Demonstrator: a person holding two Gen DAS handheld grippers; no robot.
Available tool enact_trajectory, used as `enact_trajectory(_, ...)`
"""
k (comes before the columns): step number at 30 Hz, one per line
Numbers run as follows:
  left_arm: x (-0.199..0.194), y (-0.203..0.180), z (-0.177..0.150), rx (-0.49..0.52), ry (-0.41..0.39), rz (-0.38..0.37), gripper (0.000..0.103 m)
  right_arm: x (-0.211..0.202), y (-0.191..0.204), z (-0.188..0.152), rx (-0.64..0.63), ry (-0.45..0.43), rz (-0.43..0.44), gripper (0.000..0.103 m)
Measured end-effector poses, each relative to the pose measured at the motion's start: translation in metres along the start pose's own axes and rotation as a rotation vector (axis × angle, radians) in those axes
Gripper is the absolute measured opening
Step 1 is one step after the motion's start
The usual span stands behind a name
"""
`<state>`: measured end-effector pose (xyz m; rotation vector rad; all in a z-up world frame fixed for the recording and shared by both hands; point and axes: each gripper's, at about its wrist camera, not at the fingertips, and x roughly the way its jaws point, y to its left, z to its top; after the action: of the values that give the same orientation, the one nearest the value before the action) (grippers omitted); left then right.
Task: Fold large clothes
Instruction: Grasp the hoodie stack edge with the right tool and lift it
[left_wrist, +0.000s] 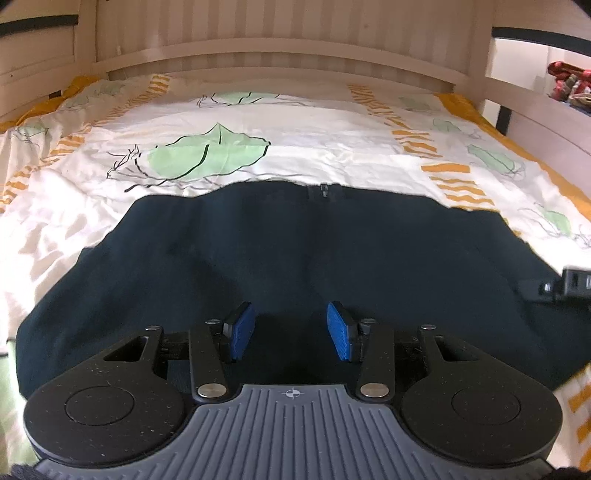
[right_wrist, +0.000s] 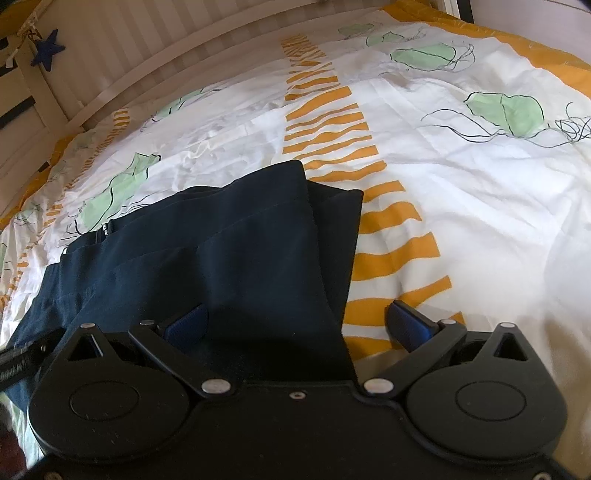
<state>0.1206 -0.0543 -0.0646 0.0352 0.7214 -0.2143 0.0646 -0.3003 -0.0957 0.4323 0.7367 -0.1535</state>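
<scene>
navy garment flat on leaf-print bedspread, left gripper and right gripper both spread, empty

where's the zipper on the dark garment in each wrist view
Left wrist: the zipper sits top centre of the navy garment, on its far edge, beyond the open left gripper.
Right wrist: the zipper is at far left, on the garment's upper-left edge, left of the open right gripper.
Shared landmark: the green leaf print beside it.
</scene>
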Motion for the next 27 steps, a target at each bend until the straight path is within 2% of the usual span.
enact_trajectory(10,0.006,-0.003,-0.010,0.020,-0.026,0.010,0.042,-0.005,-0.010,0.001,0.118,0.071,0.160,0.103)
enact_trajectory(12,0.005,-0.003,-0.011,0.019,-0.029,0.011,0.042,-0.006,-0.012,0.000,0.139,0.081,0.197,0.094)
enact_trajectory(13,0.005,-0.004,-0.011,0.018,-0.030,0.012,0.042,-0.007,-0.012,0.000,0.144,0.086,0.215,0.075)
enact_trajectory(14,0.005,-0.004,-0.012,0.020,-0.031,0.013,0.042,-0.006,-0.013,0.000,0.154,0.095,0.221,0.065)
enact_trajectory(15,0.004,-0.004,-0.013,0.022,-0.032,0.015,0.042,-0.006,-0.014,-0.001,0.163,0.096,0.215,0.063)
enact_trajectory(20,0.004,-0.006,-0.012,0.029,-0.031,0.021,0.042,-0.010,-0.025,-0.001,0.243,0.082,0.278,0.036)
enact_trajectory(27,0.001,-0.006,-0.009,0.035,-0.021,0.025,0.042,-0.015,-0.026,0.001,0.271,0.060,0.333,0.030)
